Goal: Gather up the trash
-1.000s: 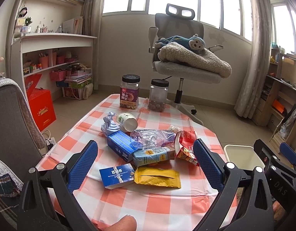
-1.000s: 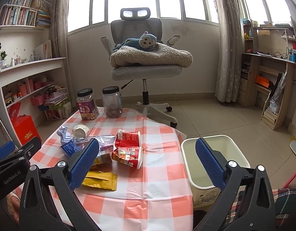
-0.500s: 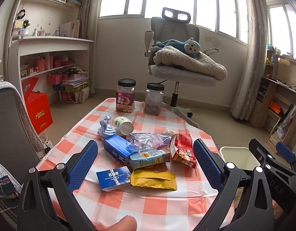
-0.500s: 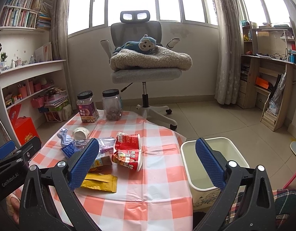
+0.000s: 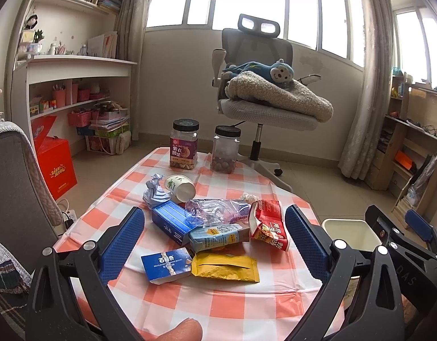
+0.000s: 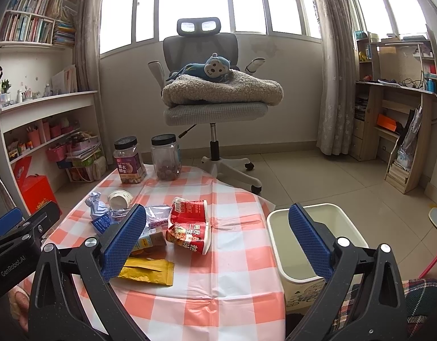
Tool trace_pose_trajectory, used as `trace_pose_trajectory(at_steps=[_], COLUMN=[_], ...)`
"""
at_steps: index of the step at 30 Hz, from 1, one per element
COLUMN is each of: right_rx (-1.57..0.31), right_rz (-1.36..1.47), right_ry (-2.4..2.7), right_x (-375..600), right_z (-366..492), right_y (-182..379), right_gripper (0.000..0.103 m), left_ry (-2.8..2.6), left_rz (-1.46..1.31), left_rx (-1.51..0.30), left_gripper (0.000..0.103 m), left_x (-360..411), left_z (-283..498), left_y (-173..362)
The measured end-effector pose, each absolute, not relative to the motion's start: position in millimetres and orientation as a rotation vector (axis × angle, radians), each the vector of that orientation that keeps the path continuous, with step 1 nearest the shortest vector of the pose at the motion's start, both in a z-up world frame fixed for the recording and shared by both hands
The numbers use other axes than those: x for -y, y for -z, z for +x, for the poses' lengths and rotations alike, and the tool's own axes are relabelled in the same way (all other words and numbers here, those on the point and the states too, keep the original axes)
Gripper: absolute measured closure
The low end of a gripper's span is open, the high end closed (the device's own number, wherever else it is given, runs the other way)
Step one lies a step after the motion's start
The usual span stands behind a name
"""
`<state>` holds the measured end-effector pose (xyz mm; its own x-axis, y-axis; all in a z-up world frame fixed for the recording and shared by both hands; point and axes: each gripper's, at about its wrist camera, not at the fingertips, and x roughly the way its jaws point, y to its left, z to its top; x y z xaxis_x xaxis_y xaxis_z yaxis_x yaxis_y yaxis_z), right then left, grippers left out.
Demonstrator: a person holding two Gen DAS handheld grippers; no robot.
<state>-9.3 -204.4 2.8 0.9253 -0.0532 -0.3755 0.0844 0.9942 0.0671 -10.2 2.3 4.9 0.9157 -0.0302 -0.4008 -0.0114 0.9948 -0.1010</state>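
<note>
Two grippers hang above the near edge of a table (image 5: 241, 301) draped in an orange-and-white checked cloth, and we note both spread wide with nothing between their blue pads. The left gripper (image 5: 215, 238) looks down over the litter heap; the right gripper (image 6: 218, 238) sits further to the right, its view taking in the table corner and a cream bin (image 6: 278, 227) standing on the floor just beside the table's right edge. We count the trash from the left view: a small blue box (image 5: 165, 264) nearest us, touching a yellow wrapper (image 5: 224, 264) at its right; behind them a light blue drink carton (image 5: 215, 236) lying on its side; a longer blue box (image 5: 170, 221) angled at the left; a crushed clear bottle (image 5: 215, 213) resting over the carton and box; a torn red snack bag (image 5: 269, 227) at the right of the heap; a paper cup (image 5: 180, 187) tipped on its side further back; and a crumpled silvery wrapper (image 5: 154, 193) just beside the cup. All of it lies on the cloth, none in the bin. Two lidded jars stand upright at the far end, a labelled jar (image 5: 184, 147) and a clear jar (image 5: 225, 153), near each other. Beyond the table an office chair (image 5: 258, 113) carries a folded blanket (image 5: 278, 96) with a blue plush monkey (image 5: 263, 69) on top.
</note>
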Motion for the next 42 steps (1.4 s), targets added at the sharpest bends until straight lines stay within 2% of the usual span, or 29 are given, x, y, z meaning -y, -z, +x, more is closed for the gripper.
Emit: trace_pose_trajectory(at_steps=[28, 36, 42], right_rx=[-0.387, -0.513, -0.698], right_rz=[0.084, 0.105, 0.076], right_ry=[0.071, 0.038, -0.071], right_x=[203.9, 202.2, 193.9], right_z=[-9.3, 28.7, 95.0], right_y=[-0.3, -21.3, -36.0], right_gripper=[0.007, 0.007, 0.007], left_ry=[-0.001, -0.055, -0.041], left_rz=[-0.116, -0.239, -0.224], left_rx=[-0.434, -0.556, -0.661], left_gripper=[0.007, 0.007, 0.007], left_x=[-8.9, -47.4, -71.5], left_z=[-7.9, 32.1, 93.9], left_y=[-0.8, -3.9, -21.2])
